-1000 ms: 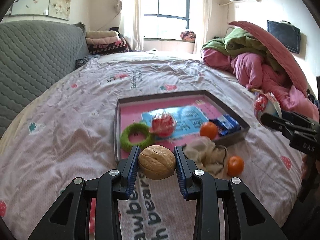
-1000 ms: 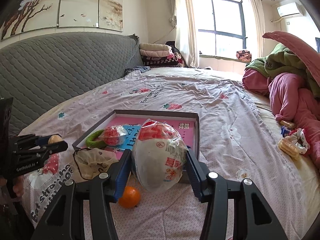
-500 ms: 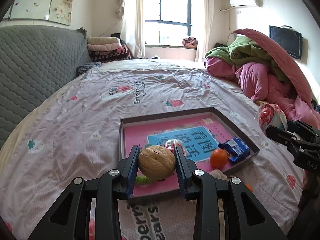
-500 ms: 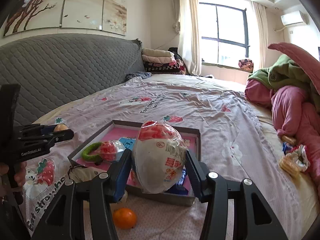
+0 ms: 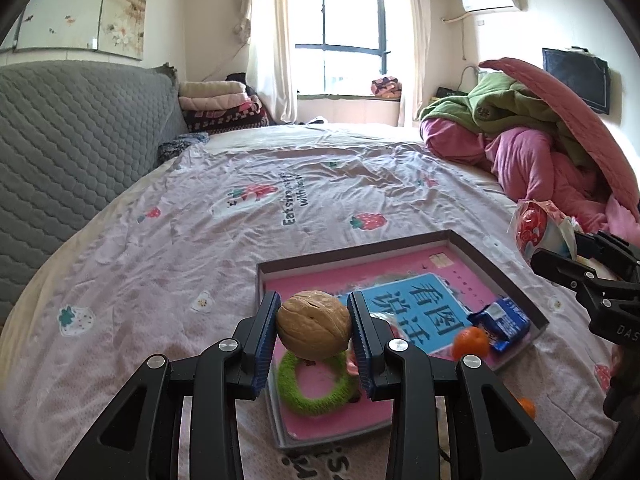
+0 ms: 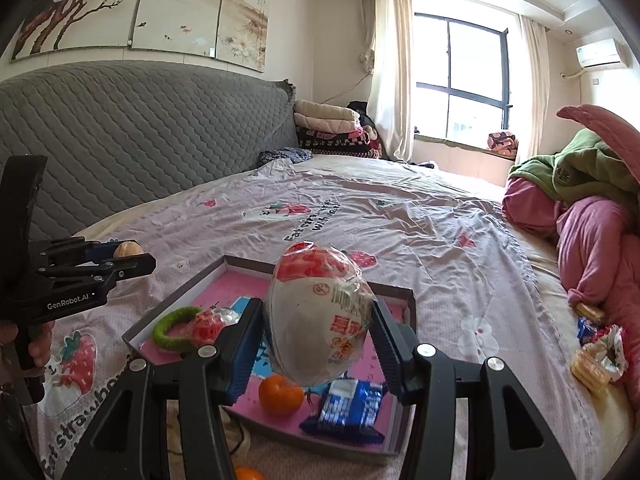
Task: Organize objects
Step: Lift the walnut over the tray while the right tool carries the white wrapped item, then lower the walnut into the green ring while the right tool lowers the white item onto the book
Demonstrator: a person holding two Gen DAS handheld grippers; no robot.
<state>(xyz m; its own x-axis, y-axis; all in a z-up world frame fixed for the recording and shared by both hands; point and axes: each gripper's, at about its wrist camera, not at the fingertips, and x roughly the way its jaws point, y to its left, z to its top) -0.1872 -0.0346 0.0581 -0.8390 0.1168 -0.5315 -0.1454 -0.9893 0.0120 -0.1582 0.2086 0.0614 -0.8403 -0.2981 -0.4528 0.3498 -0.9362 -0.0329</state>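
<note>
Here the left gripper has its fingers clenched on a walnut, held in the air above the near corner of a shallow cardboard tray that sits on the bed. The right gripper grasps a plastic-wrapped snack, white with a red top, between its fingers, above the same tray.

In the tray lie a fuzzy green ring, a mandarin, a blue snack packet and a small clear-wrapped red item, perhaps a sweet; the wrapper blurs it. The ring is directly under the walnut in the left wrist view, and the mandarin and blue packet lie side by side toward the tray's right edge.

Another mandarin rests on the sheet outside the tray. A few loose wrapped snacks lie well apart on the bed's right side, near the heaped pink and green quilts.
</note>
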